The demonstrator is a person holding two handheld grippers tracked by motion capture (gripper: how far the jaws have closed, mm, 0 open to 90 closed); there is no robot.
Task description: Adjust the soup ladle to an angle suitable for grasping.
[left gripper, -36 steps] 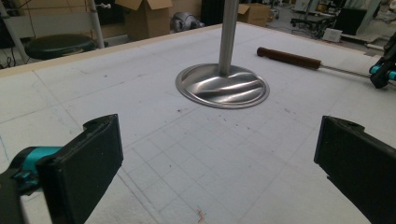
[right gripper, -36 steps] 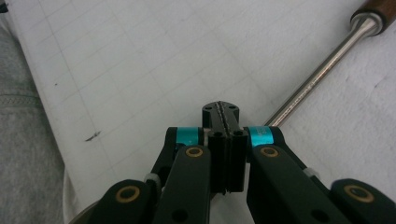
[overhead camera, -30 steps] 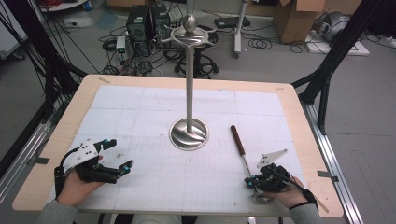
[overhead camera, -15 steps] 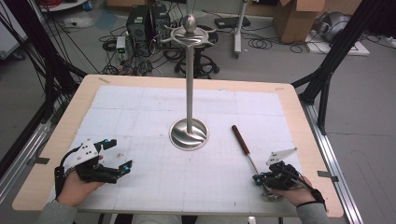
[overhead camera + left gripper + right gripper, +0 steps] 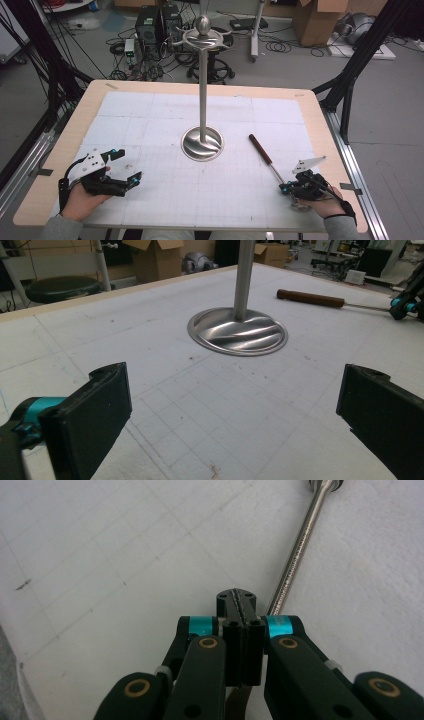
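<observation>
Right gripper [image 5: 286, 188] shifted rightward with tool [image 5: 267, 158], jaws closed on its shaft end; left gripper [image 5: 131, 168] wide.

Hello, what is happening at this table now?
A person holds a gripper in each hand at a white table. The right gripper is shut, its tip beside the thin metal shaft of a long tool with a dark handle. The left gripper rests open, pointing at a tall metal stand in the middle.
</observation>
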